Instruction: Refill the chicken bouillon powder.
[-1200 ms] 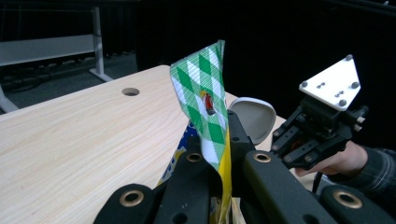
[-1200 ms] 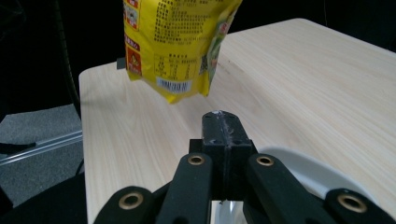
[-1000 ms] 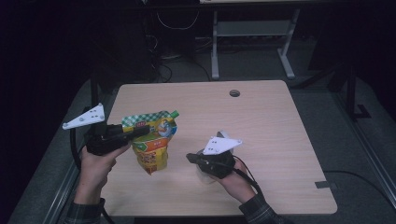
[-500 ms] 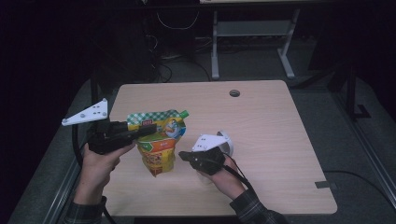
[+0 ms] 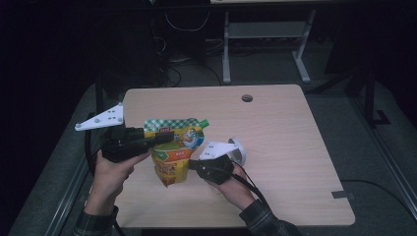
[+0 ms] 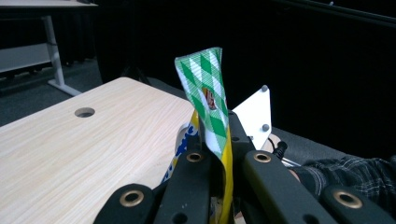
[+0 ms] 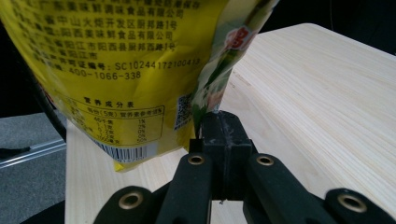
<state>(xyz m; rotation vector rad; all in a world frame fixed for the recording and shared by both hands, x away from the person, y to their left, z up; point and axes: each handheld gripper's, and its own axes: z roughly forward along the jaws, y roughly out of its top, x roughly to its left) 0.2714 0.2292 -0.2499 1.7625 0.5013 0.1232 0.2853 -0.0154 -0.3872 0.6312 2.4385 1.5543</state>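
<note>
Two grippers: both have a grip on one yellow spouted refill pouch point(image 5: 174, 150), held up off the table point(image 5: 275, 147).
Left gripper point(image 5: 164, 137): seen from the high view at the pouch's upper left; jaws clamped together on the green-and-white checked top seam.
Left gripper view: the checked seam point(image 6: 208, 102) rises upright from between the two black jaws, with a yellow edge running down into the pinch.
Right gripper point(image 5: 193, 164): at the pouch's lower right side edge; jaws pressed together on that seam.
Right gripper view: the pouch's back panel point(image 7: 116, 70), yellow with printed text, a nutrition table and a barcode, hangs just left of the closed jaws, which pinch its side edge.
Pouch position: over the near left part of the table, between the two hands, top edge roughly level, green cap point(image 5: 204, 123) at its upper right corner.
White round object point(image 5: 237, 150): on the table just behind the right gripper; what it is cannot be told.
Cable hole point(image 5: 247, 98): in the far part of the tabletop, well apart from the pouch.
</note>
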